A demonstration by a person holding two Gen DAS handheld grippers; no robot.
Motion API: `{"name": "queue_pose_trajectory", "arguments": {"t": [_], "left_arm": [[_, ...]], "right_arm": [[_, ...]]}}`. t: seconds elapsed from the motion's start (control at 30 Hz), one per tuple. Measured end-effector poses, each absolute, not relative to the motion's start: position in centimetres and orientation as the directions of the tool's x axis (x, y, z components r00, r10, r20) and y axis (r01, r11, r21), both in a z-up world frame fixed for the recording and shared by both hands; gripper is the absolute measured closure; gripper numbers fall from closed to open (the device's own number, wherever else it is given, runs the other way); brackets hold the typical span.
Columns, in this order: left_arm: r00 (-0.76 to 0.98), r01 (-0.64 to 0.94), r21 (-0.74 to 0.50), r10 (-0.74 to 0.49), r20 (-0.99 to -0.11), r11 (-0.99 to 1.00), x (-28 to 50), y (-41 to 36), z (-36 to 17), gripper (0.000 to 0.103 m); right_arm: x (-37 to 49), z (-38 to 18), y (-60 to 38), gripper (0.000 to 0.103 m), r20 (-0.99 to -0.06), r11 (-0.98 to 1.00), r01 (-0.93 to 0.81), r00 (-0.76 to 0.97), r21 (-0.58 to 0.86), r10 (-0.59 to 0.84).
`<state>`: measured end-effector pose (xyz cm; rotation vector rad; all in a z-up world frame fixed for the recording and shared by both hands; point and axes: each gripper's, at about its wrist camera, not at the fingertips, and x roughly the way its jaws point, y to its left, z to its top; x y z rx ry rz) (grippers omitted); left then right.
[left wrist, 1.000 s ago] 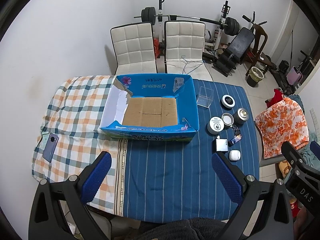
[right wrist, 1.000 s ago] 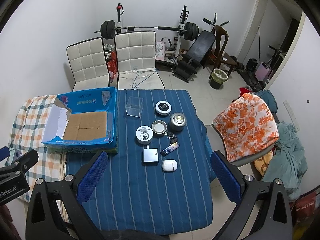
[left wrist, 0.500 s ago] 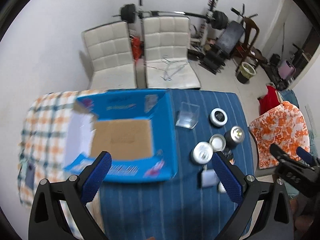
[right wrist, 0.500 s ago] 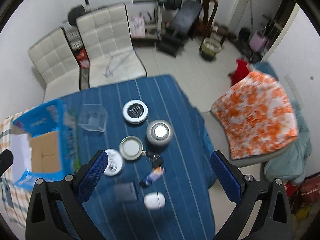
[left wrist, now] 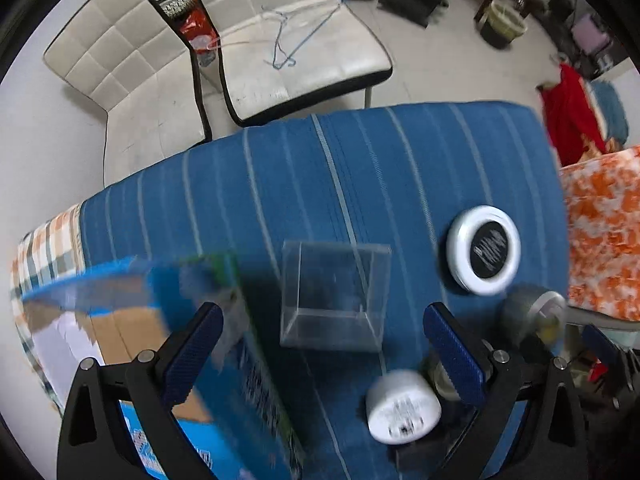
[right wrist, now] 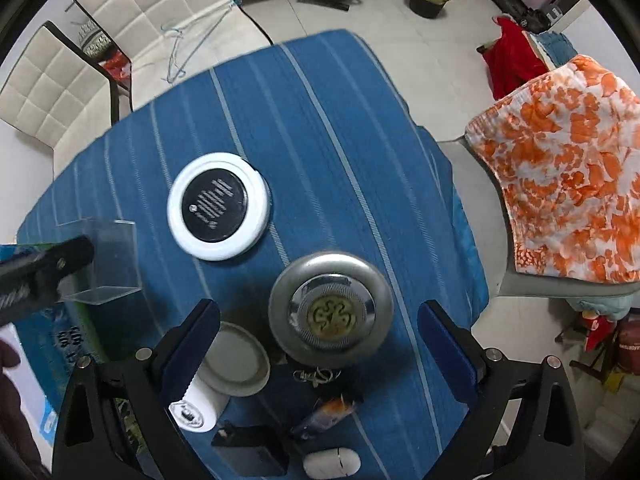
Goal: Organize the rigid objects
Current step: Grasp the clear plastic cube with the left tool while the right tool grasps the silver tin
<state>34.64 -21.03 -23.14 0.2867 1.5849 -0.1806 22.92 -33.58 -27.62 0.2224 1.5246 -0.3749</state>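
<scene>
Both grippers spread wide, nothing held. Left gripper (left wrist: 320, 354) hangs over the clear square plastic box (left wrist: 334, 294), empty, lying on the blue striped cloth of the desk (left wrist: 360, 168). Left of it, touching or just beside (blurred), the open blue cardboard box (left wrist: 240, 380): brown flaps at the bottom, nothing else seen inside. Near the left gripper's right finger, a small white cylindrical jar (left wrist: 402, 406) with a printed label.

Right gripper (right wrist: 318, 354) hangs over the round grey metal tin with an ornate embossed lid (right wrist: 330, 312). Just left of the tin, a flat grey round lid (right wrist: 236, 360); below that the white jar (right wrist: 198, 408) on its side. Nearest edge: dark flat rectangular case (right wrist: 250, 454), white oval plastic case (right wrist: 332, 464), small keyring with a coloured tag (right wrist: 324, 412). Further back, the round white-rimmed tin with a black glossy top (right wrist: 218, 206).

Against half a second ago, both cameras sit much lower and closer to the desk; left has shifted from the blue box to the clear one, objects unmoved.

Beyond the desk: two white quilted chairs (left wrist: 280, 40), wire hangers on one seat.
</scene>
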Motion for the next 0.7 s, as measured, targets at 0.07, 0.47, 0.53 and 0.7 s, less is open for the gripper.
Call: {"name": "queue_pose_trajectory", "arguments": {"t": [0.07,0.47,0.53,0.7], "left_arm": [[-0.042,0.307,0.077,0.095,-0.995,0.949,35.4,-21.7,-24.6,0.0],[-0.101,0.389,0.113,0.165,-0.981,0.914,36.3,-24.0,-28.8,0.005],[-0.109,0.381,0.122,0.176,-0.978,0.916,36.4,-23.7,-29.6,0.018],[-0.103,0.325,0.039,0.076,-0.992,0.945,36.7,-22.9,-28.9,0.041]], "right_arm": [[22.9,-28.4,-34.0,0.002,-0.996,0.921,0.379,-0.012,-0.088,-0.091],[22.9,-30.7,-35.4,0.006,-0.996,0.912,0.402,-0.073,-0.075,-0.049],[23.0,-31.2,-35.5,0.015,-0.995,0.911,0.404,-0.089,-0.081,-0.049],[22.9,-32.8,-36.4,0.029,-0.991,0.9,0.424,-0.126,-0.096,-0.046]]}}
